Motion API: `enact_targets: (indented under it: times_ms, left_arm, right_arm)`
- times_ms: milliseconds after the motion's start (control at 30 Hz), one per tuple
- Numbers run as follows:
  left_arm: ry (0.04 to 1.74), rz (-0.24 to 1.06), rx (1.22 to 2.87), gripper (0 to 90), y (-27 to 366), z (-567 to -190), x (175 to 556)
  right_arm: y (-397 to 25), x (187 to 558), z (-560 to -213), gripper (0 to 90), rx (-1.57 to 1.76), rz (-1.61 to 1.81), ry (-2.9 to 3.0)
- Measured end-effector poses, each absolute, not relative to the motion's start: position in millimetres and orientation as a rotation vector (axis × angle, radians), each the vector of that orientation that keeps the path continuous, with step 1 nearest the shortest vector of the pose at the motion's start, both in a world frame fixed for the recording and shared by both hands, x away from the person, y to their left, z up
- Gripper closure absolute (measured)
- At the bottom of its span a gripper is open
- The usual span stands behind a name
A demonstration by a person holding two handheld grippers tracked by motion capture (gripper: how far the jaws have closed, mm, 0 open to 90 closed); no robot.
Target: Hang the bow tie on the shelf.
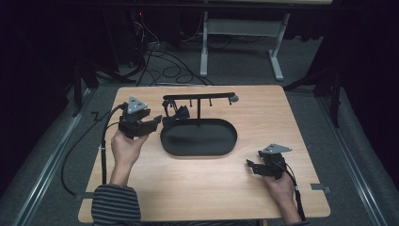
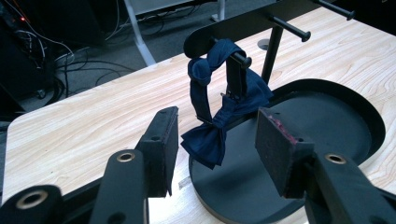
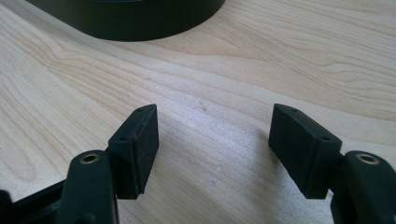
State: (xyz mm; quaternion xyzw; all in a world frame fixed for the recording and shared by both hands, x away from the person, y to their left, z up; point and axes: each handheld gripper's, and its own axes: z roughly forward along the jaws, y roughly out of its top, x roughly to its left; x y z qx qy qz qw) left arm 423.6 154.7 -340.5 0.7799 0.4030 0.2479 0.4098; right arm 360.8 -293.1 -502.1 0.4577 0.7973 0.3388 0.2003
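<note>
Judging from how things lie, you are near the start or at the very end of the hanging step: the navy bow tie (image 2: 219,116) is looped by its band over the left-end peg of the black rack (image 1: 200,97), and nothing has been lifted off it. Its bow hangs down over the left rim of the oval black tray (image 1: 226,146) that forms the rack's base. The other pegs along the bar look bare.

Your left tool (image 1: 149,123) sits just left of the tray, aimed at the tie. Its jaws stand well apart with nothing between the pads; in the left gripper view (image 2: 212,151) the bow hangs just beyond the gap, a little farther off than the fingertips and roughly centred between them, not touching either pad. To my eye a short push forward would bring the bow between the pads.

Your right tool (image 1: 253,165) rests low over the table (image 1: 188,188) at the near right, well apart from the tie and right of the tray. Its jaws are also spread wide and empty (image 3: 212,154), with bare wood between them and the tray's edge far ahead.
</note>
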Motion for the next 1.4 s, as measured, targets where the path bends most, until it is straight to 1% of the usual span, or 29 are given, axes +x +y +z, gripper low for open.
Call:
enact_targets:
  times_ms: [1400]
  left_arm:
    - [1.051, 0.572, 1.892, 47.9, 183, -363, 392]
  right_arm:
    - [-293, 361, -502, 34.4, 1.281, 0.945, 2.228]
